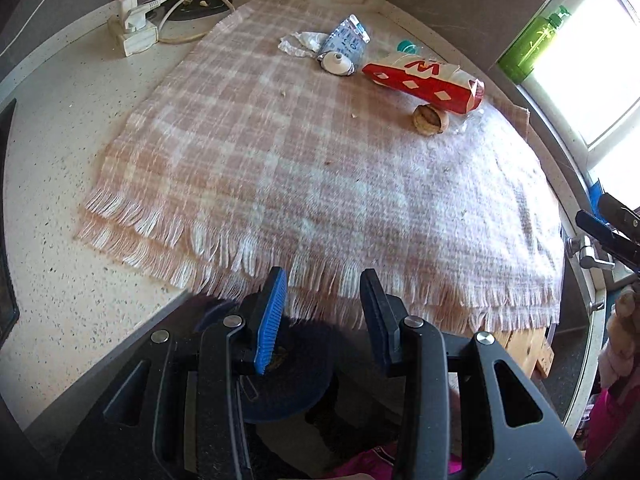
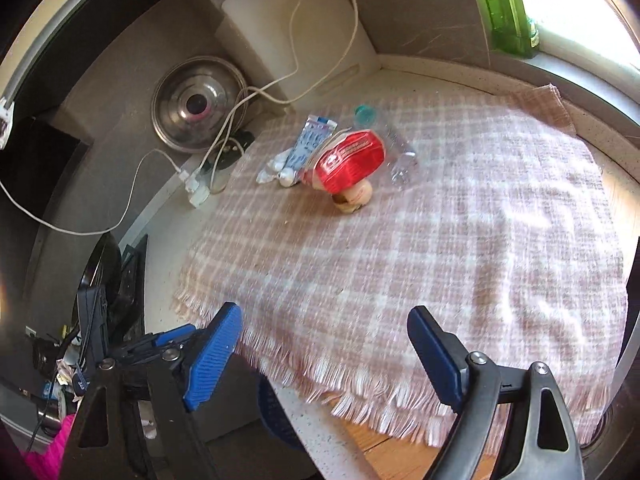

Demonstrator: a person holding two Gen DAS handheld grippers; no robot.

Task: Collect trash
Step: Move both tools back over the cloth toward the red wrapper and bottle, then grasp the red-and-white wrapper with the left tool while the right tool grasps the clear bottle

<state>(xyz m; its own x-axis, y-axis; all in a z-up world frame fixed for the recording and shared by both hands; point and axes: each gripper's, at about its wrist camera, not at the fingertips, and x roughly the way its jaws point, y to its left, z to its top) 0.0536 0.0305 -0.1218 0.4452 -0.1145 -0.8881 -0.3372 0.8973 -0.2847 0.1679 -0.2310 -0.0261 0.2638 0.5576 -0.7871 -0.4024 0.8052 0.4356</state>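
At the far side of a pink plaid cloth (image 1: 300, 168) lies a heap of trash. It holds a red-and-white carton (image 1: 420, 76), a blue-white tube (image 1: 346, 42), a crumpled white wrapper (image 1: 298, 44), a walnut shell (image 1: 430, 120) and a clear bottle with a teal cap (image 2: 396, 152). My left gripper (image 1: 324, 276) hangs over the cloth's near fringe, jaws apart with nothing between them. My right gripper (image 2: 324, 312) is wide open and empty, also at the near fringe, far from the carton (image 2: 348, 158).
A dark blue round bin (image 1: 288, 384) sits below the counter edge under my left gripper. A power strip (image 1: 132, 28) with white cables lies back left, near a metal lid (image 2: 196, 106). A green bottle (image 1: 532, 44) stands on the windowsill. A wooden board (image 1: 528, 344) lies under the cloth.
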